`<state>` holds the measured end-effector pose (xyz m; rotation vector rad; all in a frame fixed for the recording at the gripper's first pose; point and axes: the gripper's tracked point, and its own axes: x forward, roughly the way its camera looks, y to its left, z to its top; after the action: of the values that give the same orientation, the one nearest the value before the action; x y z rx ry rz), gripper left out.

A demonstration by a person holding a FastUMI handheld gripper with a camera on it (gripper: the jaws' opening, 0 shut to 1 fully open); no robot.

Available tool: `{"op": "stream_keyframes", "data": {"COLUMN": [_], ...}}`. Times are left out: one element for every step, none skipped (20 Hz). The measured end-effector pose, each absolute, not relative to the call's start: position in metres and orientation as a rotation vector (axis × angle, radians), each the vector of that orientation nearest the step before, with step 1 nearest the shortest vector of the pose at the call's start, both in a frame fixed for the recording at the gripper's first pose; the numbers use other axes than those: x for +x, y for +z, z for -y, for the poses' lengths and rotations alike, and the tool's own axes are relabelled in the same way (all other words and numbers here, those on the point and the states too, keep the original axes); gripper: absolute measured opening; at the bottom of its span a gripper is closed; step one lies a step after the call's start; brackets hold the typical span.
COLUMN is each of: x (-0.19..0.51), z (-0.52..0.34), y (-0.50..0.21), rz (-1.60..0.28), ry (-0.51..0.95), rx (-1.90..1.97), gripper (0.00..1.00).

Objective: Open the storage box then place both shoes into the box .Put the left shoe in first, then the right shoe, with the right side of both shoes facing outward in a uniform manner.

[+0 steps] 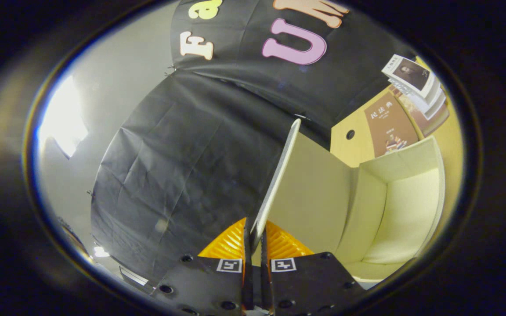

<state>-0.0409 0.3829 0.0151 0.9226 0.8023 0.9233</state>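
The gripper point(254, 240) is shut on the edge of the storage box lid point(279, 171), a thin pale panel that runs up and away from between the two fingers. The lid stands swung open, and to its right the cream inside of the storage box point(393, 206) shows, with nothing in the part I can see. The view is tilted hard to one side. The shoes are not among the things I can make out.
A stack of books point(415, 87) and a brown book point(389, 125) lie on the yellow table top point(349, 147) beyond the box. Black cloth hangs behind the lid. A bright lamp point(62, 118) glares off to the left.
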Motion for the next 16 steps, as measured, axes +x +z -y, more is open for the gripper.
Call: {"op": "stream_keyframes", "data": {"x": [-0.043, -0.045, -0.045, -0.046, -0.047, -0.049, -0.049, -0.053, -0.050, -0.052, -0.051, -0.052, -0.050, -0.047, -0.047, -0.045], "z": [-0.394, -0.403, -0.412, -0.420, -0.426, -0.433, -0.441, -0.446, -0.451, -0.454, -0.456, -0.454, -0.454, -0.443, -0.439, -0.431], "y": [0.013, 0.013, 0.012, 0.010, 0.008, 0.006, 0.004, 0.006, 0.000, -0.002, -0.002, -0.002, -0.003, -0.004, -0.008, -0.013], "rz": [-0.804, -0.803, -0.806, -0.807, -0.808, -0.815, -0.826, -0.828, -0.821, -0.801, -0.777, -0.757, -0.739, -0.722, -0.703, -0.682], "ry": [0.931, 0.938, 0.942, 0.946, 0.949, 0.954, 0.960, 0.988, 0.982, 0.983, 0.981, 0.985, 0.991, 0.981, 0.971, 0.962], "rx": [0.908, 0.896, 0.887, 0.876, 0.865, 0.855, 0.849, 0.837, 0.793, 0.749, 0.706, 0.671, 0.645, 0.608, 0.572, 0.541], "gripper": [0.10, 0.10, 0.10, 0.10, 0.10, 0.10, 0.10, 0.10, 0.21, 0.32, 0.43, 0.54, 0.65, 0.76, 0.87, 0.98]}}
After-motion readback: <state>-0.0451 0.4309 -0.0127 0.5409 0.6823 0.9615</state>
